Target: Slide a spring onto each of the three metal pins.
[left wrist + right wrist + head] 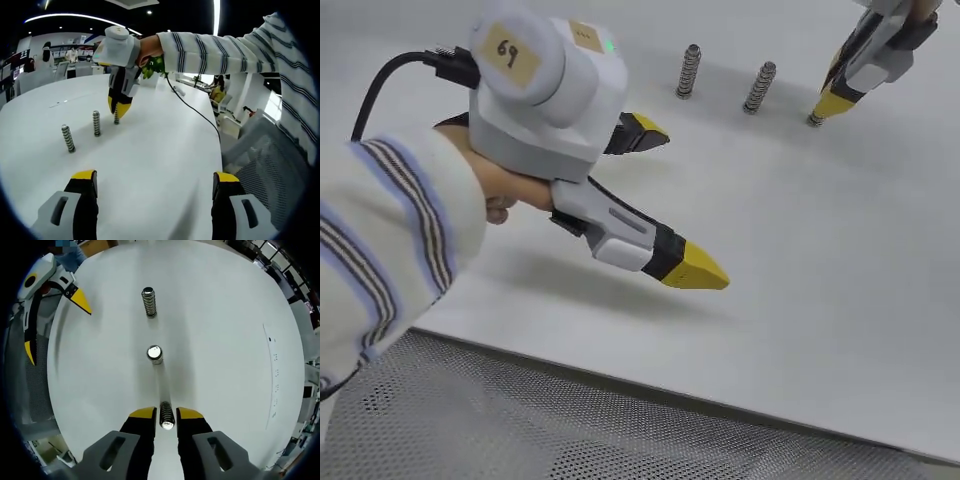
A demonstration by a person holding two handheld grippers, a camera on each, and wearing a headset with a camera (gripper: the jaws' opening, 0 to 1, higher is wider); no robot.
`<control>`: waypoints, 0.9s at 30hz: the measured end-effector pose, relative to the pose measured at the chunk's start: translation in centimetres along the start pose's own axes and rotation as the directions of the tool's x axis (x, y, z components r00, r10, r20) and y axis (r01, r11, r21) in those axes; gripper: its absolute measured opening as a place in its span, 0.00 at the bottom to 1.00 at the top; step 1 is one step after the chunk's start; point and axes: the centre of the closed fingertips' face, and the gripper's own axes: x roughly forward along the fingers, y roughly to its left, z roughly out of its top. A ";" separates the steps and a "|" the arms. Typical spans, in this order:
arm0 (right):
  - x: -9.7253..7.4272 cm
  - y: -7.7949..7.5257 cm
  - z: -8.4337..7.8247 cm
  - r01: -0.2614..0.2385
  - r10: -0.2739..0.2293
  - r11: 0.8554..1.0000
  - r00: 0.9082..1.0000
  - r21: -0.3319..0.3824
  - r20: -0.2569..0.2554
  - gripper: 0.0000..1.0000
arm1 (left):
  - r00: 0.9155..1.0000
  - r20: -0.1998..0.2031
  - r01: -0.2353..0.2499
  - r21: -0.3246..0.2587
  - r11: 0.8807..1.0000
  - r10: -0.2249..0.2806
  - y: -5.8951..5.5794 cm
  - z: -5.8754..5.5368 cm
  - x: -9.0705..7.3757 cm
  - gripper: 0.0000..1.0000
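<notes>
Where right gripper (820, 110) pinches it, spring (166, 417) (third) half-hidden

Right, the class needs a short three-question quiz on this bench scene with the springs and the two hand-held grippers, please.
1. How many coiled metal springs stand on the white table?
2. True or false: the left hand-held gripper has its jaws shut together.
3. In the head view, which spring do the yellow tips of the right hand-held gripper flank? A) leftmost B) middle C) rightmost

Key: 1. Three. 2. False, the jaws stand wide apart. 3. C.
</notes>
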 end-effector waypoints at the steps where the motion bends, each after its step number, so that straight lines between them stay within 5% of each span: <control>1: -0.1 0.0 0.0 0.002 -0.002 1.000 1.000 -0.001 0.002 0.14 | 1.000 0.000 0.000 0.000 1.000 0.000 0.0 0.0 0.0 0.93; 15: -1.7 -1.0 0.1 0.069 -0.069 0.998 0.997 -0.001 0.034 0.29 | 0.999 0.014 -0.043 -0.026 0.999 0.043 0.8 0.7 -2.1 0.93; 27: -4.5 0.9 0.2 0.134 -0.141 0.989 0.982 0.056 0.128 0.35 | 0.996 0.036 -0.078 -0.054 0.996 0.080 2.0 0.6 -3.8 0.94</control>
